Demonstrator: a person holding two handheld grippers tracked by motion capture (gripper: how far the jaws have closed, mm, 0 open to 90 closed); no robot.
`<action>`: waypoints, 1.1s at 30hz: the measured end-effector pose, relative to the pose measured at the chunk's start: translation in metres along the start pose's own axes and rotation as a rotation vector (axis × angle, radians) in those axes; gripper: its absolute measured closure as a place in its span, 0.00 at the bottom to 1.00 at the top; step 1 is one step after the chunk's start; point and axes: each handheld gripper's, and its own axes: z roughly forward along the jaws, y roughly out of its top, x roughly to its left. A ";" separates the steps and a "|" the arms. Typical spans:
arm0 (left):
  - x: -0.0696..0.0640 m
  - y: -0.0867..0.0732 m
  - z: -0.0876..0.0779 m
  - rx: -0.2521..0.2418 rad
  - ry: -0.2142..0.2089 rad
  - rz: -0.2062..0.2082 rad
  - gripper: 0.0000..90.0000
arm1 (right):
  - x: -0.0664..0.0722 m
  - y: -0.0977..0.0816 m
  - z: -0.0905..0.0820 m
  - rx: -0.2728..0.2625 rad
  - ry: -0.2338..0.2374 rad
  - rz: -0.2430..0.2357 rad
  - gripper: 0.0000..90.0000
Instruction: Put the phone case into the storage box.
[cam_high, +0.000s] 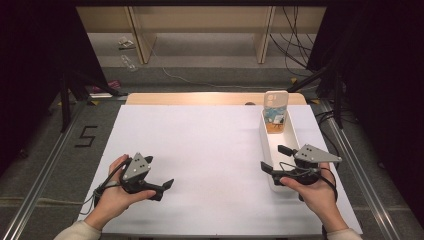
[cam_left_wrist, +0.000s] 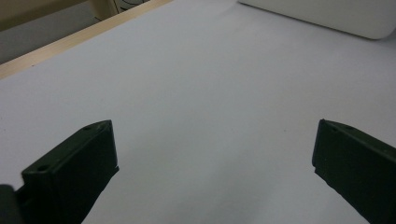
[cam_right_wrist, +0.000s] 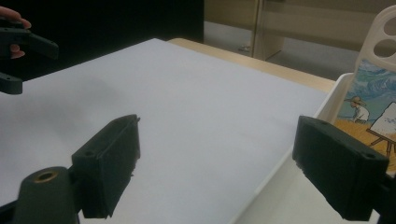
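A phone case (cam_high: 275, 112) with a painted picture of a painter at an easel stands upright at the far end of a long white tray (cam_high: 266, 145). In the right gripper view the phone case (cam_right_wrist: 373, 102) rises at the right edge. My right gripper (cam_high: 274, 157) hovers over the tray's near end, pointing left, open with nothing between its fingers (cam_right_wrist: 217, 158). At the table's front left, my left gripper (cam_high: 162, 190) points right, open and empty above the white surface (cam_left_wrist: 215, 149). Farther off in the right gripper view, the left gripper (cam_right_wrist: 23, 46) appears at the upper left.
A white sheet (cam_high: 200, 150) covers the table, with a wooden strip (cam_high: 200, 98) along its far edge. The tray (cam_left_wrist: 327, 18) lies ahead of the left gripper. Beyond the table are shelf legs, cables and small litter on the floor (cam_high: 127, 55).
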 end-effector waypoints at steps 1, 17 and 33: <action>0.000 0.000 0.000 0.000 0.000 0.000 0.00 | 0.000 0.000 0.000 0.001 -0.001 0.001 0.18; 0.000 0.000 0.000 0.002 0.000 0.002 0.00 | 0.000 -0.008 -0.004 0.008 -0.001 0.000 0.18; 0.000 -0.001 0.000 0.003 -0.004 0.001 0.00 | -0.001 -0.013 -0.007 0.004 -0.004 0.004 0.17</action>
